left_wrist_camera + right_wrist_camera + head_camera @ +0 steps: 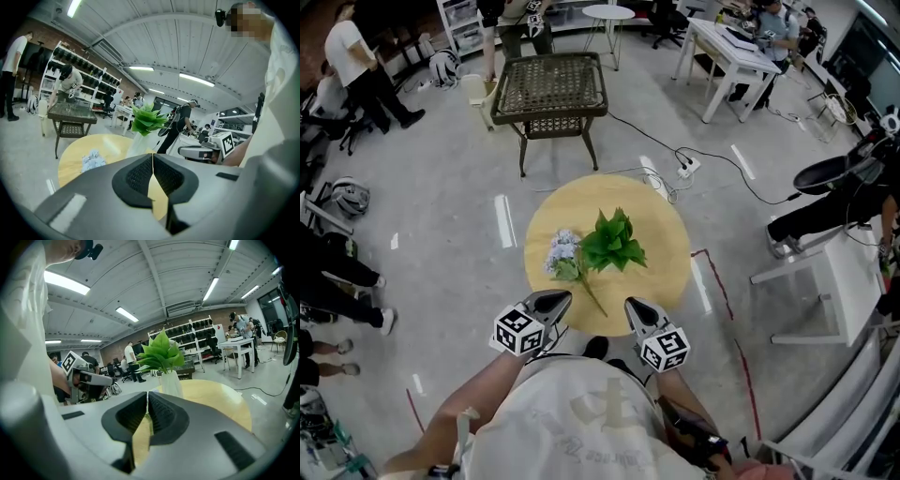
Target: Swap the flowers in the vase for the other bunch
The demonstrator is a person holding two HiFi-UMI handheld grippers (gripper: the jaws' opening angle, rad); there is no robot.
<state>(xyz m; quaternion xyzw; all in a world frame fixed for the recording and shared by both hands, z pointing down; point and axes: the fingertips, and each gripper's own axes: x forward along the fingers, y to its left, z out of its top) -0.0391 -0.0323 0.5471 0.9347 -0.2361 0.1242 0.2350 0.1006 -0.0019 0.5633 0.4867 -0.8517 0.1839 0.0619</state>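
- Your left gripper hangs at the near rim of the round wooden table. Its jaws are pressed together with nothing between them, and its own view shows the 2 pads meeting along 1 thin seam.
- Just beyond it, the pale blue bunch lies flat on the tabletop with its blooms toward the far side. Its stem runs back toward you into the gap between your 2 grippers.
- Right beside that bunch, near the table's middle, the green leafy bunch stands upright in the white vase. From above the leaves hide the vase, but it shows plainly in both gripper views.
- Your right gripper hangs at the same near rim, level with the left one and apart from it. Its jaws are also closed on nothing, and it points toward the vase.
- Beyond the round table, a dark wicker side table stands on the grey floor, well apart.
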